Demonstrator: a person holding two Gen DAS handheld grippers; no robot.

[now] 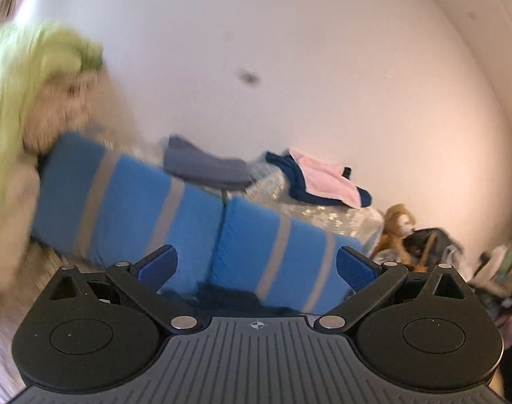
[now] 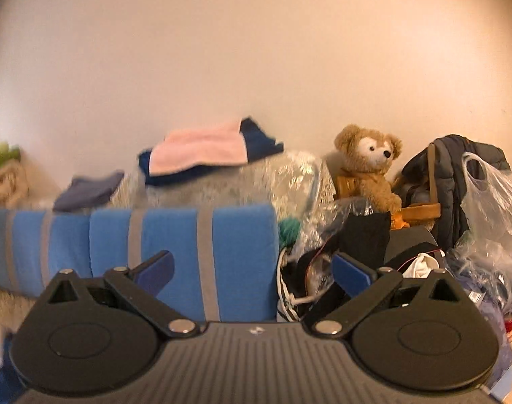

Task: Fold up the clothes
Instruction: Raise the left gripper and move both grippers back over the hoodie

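Clothes lie on a clear plastic-wrapped bundle [image 2: 289, 178] against the wall: a pink cloth [image 2: 202, 149] over a dark navy garment [image 2: 259, 138], and a grey-blue folded piece [image 2: 87, 190]. The left wrist view shows the same pink cloth [image 1: 326, 178], navy garment [image 1: 289, 171] and grey-blue piece [image 1: 205, 165]. My left gripper [image 1: 256, 266] is open, empty, raised in front of two blue striped cushions [image 1: 128, 208]. My right gripper [image 2: 252, 272] is open too, nothing between its fingers, in front of the cushions [image 2: 175, 252]. A dark blue fabric [image 1: 229, 298] shows just under the left gripper.
A blurred green cloth [image 1: 17, 77] and a cream fluffy thing [image 1: 54, 111] sit at the left. A brown teddy bear [image 2: 370, 168], a dark backpack [image 2: 454, 181], a plastic bag [image 2: 491, 198] and a heap of clutter [image 2: 357, 252] fill the right side. A plain wall [image 2: 256, 50] stands behind.
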